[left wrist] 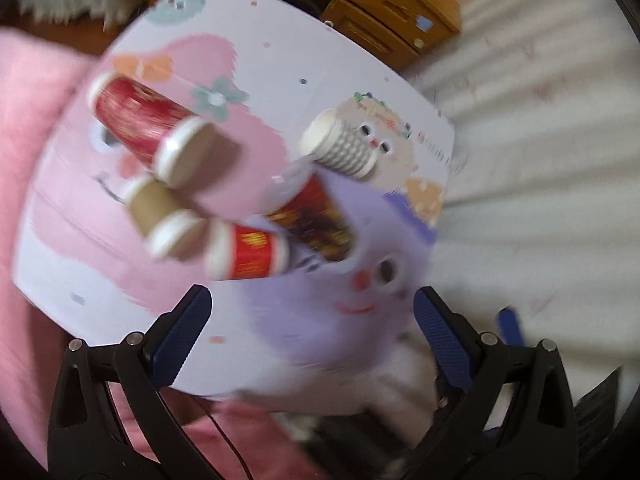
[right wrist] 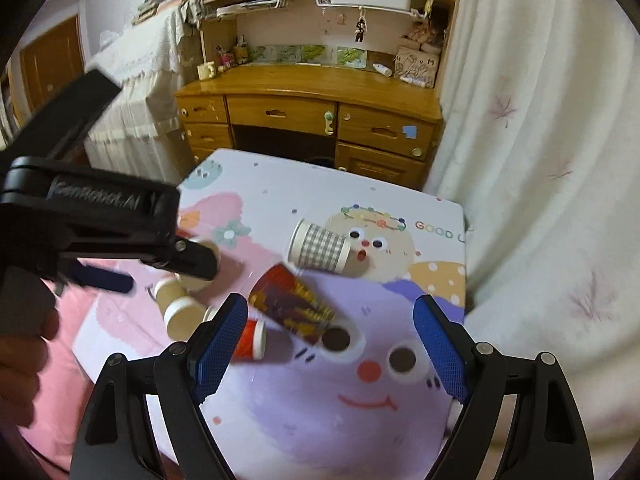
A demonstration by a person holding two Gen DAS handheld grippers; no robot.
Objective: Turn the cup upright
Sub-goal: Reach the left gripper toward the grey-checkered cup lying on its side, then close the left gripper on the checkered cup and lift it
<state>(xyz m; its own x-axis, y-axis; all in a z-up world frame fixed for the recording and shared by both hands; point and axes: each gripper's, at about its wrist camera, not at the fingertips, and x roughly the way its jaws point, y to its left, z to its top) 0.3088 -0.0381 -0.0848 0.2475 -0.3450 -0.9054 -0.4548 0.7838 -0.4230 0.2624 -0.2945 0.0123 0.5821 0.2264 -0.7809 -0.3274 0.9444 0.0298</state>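
I see five paper cups lying on their sides on the bench (right wrist: 400,420): a big red cup (left wrist: 136,116), a brown cup (right wrist: 176,304), a small red cup (right wrist: 250,338), a dark patterned cup (right wrist: 292,304) and a checked cup (right wrist: 320,246). My left claw (left wrist: 312,336) and right claw (right wrist: 326,348) are both wide open, holding nothing, above the bench.

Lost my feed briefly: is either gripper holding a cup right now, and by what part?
Nothing is held. The left gripper and right gripper are both open and empty.
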